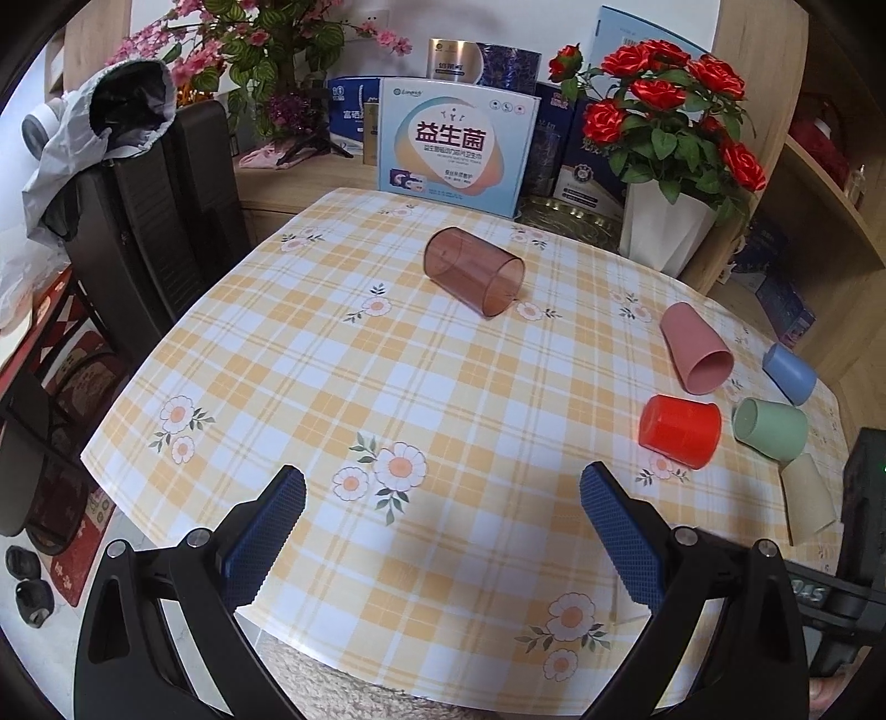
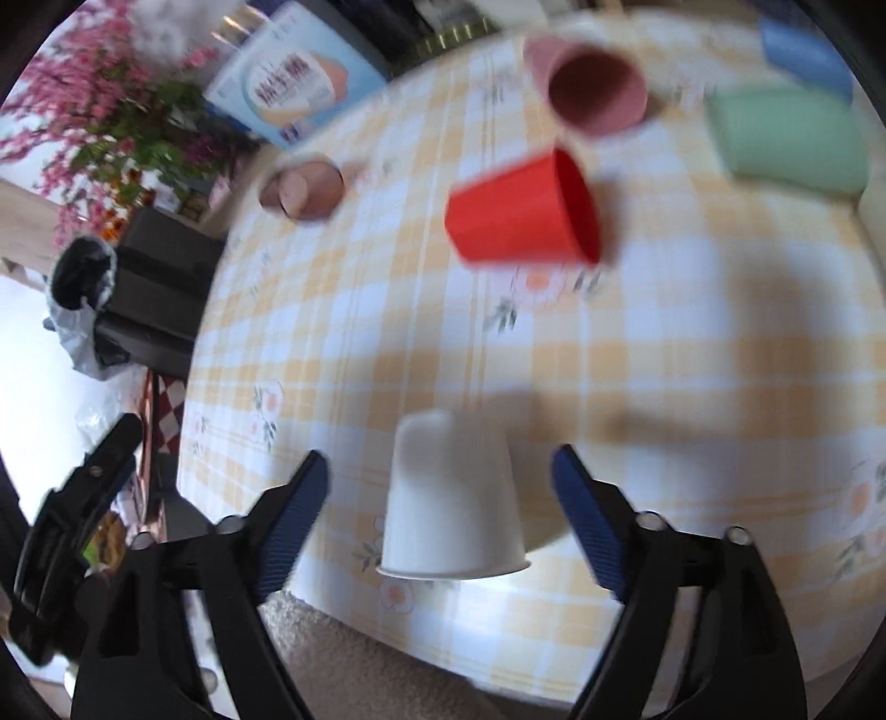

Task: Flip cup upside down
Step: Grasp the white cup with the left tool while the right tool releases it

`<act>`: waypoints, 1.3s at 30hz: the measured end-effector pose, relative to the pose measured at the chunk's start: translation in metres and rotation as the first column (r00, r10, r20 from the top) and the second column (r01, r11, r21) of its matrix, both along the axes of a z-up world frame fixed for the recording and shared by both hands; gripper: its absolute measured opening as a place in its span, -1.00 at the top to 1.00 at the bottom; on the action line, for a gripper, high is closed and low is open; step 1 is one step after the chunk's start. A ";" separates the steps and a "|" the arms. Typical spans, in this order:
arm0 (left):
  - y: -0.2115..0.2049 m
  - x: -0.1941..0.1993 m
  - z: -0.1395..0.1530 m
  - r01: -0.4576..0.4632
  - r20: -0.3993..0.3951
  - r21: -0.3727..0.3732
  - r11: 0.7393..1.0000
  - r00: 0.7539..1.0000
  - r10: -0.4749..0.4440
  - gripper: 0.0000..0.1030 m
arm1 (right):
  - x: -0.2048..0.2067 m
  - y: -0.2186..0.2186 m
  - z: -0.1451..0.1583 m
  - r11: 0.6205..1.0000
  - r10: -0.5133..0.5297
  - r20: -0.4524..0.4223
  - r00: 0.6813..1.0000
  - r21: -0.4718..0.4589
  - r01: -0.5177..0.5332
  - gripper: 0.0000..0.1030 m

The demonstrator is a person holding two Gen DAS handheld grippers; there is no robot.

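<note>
So, right gripper (image 2: 440,479) spread wide, holding nothing; white cup (image 2: 451,504) stands mouth-down on the tablecloth (image 2: 692,343) between its fingers, touching neither. Ahead of it: red cup (image 2: 518,213) on its side, pink cup (image 2: 590,83) beyond, green cup (image 2: 786,141) and blue cup (image 2: 803,47) ahead-right, brown clear cup (image 2: 302,188) ahead-left. View blurred. Left gripper (image 1: 443,493) also spread wide, empty, above bare cloth; brown clear cup (image 1: 473,271) lies well ahead, the other cups off to its right.
</note>
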State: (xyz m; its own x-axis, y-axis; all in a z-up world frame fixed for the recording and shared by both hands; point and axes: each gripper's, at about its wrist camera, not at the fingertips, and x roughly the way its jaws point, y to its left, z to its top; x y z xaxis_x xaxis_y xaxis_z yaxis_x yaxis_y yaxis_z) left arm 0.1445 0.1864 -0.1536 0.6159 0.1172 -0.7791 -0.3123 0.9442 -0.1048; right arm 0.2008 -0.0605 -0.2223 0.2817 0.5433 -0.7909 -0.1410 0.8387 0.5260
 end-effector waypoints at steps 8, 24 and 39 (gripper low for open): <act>-0.027 0.005 0.001 0.091 -0.012 -0.067 0.994 0.996 -0.092 -0.88 | -0.020 -0.057 0.031 0.999 -0.034 0.167 0.985 -0.027 0.039 -0.70; -0.089 0.043 -0.034 0.233 -0.141 -0.223 0.946 0.953 -0.268 -0.65 | -0.044 -0.153 0.024 0.941 -0.174 0.294 0.940 -0.230 0.246 -0.70; -0.112 0.095 -0.087 0.175 -0.355 -0.407 0.897 0.874 -0.332 -0.23 | -0.042 -0.167 0.014 0.938 -0.210 0.273 0.939 -0.216 0.272 -0.70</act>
